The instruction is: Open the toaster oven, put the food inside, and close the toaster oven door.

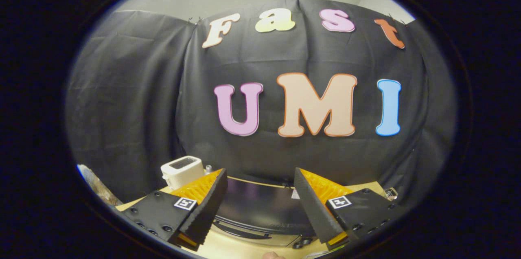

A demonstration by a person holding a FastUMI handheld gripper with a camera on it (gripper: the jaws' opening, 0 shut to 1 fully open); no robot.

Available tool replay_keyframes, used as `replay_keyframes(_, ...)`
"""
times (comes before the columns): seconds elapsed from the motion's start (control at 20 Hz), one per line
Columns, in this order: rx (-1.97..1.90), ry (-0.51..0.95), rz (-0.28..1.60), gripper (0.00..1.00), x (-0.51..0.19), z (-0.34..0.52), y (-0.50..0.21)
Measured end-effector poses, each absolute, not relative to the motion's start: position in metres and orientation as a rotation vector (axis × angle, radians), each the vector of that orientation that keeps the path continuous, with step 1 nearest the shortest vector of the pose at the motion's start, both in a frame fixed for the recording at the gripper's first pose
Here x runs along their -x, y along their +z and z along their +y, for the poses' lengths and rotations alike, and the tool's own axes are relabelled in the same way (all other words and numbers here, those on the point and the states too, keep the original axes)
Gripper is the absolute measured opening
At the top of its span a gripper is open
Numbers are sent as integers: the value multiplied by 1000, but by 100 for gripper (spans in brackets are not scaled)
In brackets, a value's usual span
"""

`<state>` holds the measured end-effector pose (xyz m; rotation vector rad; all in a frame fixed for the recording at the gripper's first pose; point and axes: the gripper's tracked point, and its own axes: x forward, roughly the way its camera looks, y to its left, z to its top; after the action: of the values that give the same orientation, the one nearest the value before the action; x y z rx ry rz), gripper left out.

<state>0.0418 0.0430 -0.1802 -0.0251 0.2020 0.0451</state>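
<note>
The toaster oven (260, 210) is a dark box with a glossy flat top, seen from above between and just beyond my fingers. Its door handle (240, 230) shows as a dark bar along its near edge, and the door looks closed. My gripper (260, 179) hangs above the oven, open, with a wide gap and nothing between the fingers. The left finger (203, 198) and right finger (317, 202) frame the oven's top.
A small cream-white toaster (182, 170) stands on the light wooden table (228, 246) just beyond the left finger. A clear, glassy object (390, 194) sits beside the right finger. The black cloth wall rises close behind the oven.
</note>
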Motion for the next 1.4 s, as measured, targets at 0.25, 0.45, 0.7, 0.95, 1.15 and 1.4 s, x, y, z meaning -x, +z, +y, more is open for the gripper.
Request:
replay_keyframes(0.25, 60, 41, 319, 100, -43, 46, -256)
replay_keyframes(0.45, 65, 40, 398, 100, -40, 49, -301)
replay_keyframes(0.7, 82, 41, 465, 100, -33, 51, -335)
replay_keyframes(0.95, 40, 39, 490, 100, -23, 53, -343)
replay_keyframes(1.15, -10, 67, 521, 100, -1, 60, -351)
replay_keyframes(1.4, -60, 116, 602, 99, 44, 69, -369)
